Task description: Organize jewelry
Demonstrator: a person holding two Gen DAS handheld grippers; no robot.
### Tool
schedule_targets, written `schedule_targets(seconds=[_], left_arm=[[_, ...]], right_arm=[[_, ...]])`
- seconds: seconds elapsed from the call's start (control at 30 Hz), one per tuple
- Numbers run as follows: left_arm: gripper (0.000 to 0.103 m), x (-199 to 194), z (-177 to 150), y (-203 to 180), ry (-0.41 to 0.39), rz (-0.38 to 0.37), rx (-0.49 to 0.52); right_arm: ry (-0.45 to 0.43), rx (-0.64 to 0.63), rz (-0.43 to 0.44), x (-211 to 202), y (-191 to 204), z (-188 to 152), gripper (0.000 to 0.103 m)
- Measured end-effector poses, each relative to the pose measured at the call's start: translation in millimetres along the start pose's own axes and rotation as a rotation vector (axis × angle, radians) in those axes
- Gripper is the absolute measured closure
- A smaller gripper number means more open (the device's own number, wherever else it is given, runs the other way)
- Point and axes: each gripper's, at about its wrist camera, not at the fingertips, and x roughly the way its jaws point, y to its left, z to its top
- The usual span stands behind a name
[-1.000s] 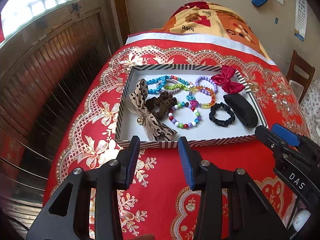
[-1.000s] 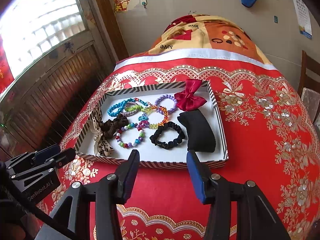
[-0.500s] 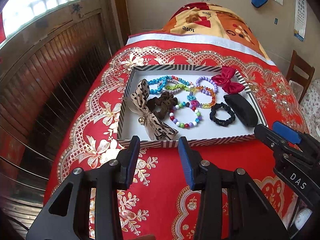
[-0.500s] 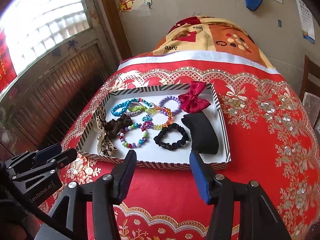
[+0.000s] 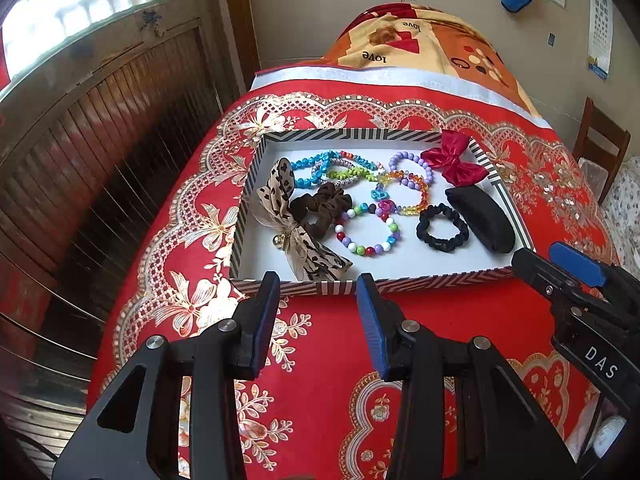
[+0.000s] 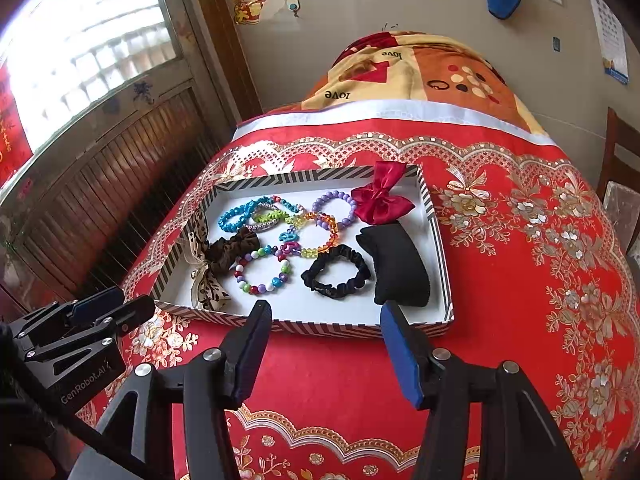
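Left wrist view: the left gripper (image 5: 318, 280) hangs over the red cloth (image 5: 328, 344) just short of the tray (image 5: 420, 282), its jaws apart with nothing between them. The striped tray sits flat on the cloth. Inside it, at the left, a spotted beige bow (image 5: 288, 220) lies against a brown scrunchie (image 5: 320, 210). Behind them a blue bracelet (image 5: 308, 168) overlaps a green one (image 5: 346, 172). A purple bracelet (image 5: 412, 162) and an orange bracelet (image 5: 416, 196) overlap near the middle, and a mixed bead bracelet (image 5: 368, 232) lies in front of them. A black scrunchie (image 5: 442, 228) sits just beside a black pad (image 5: 480, 220) at the right. A red bow (image 5: 454, 162) rests over the tray's far right corner. The right gripper (image 5: 554, 258) shows at the right edge, near the tray's near right corner.

Right wrist view: the right gripper (image 6: 326, 310) is poised at the tray's (image 6: 320, 326) near edge. Its jaws have just been opening, stand well apart, and hold nothing. Past them lie the black scrunchie (image 6: 336, 272) and the black pad (image 6: 400, 268), touching; the bead bracelet (image 6: 262, 272) is to their left. The red bow (image 6: 382, 196) leans on the far rim. The left gripper (image 6: 116, 306) enters at lower left, beside the tray's near left corner, holding nothing.
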Motion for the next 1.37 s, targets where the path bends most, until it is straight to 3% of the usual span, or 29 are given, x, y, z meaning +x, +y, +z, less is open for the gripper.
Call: schedule_targets(seconds=[1.0, 1.37], left_arm=[[0.064, 2.7, -5.3, -1.7, 0.017, 0.002, -0.003], [0.064, 7.4, -7.7, -5.0, 0.013, -0.040, 0.009]], right_arm=[[0.021, -0.014, 0.014, 6.4, 3.5, -0.3, 0.046], [0.021, -0.003, 0.008, 5.6, -4.6, -7.3, 0.046]])
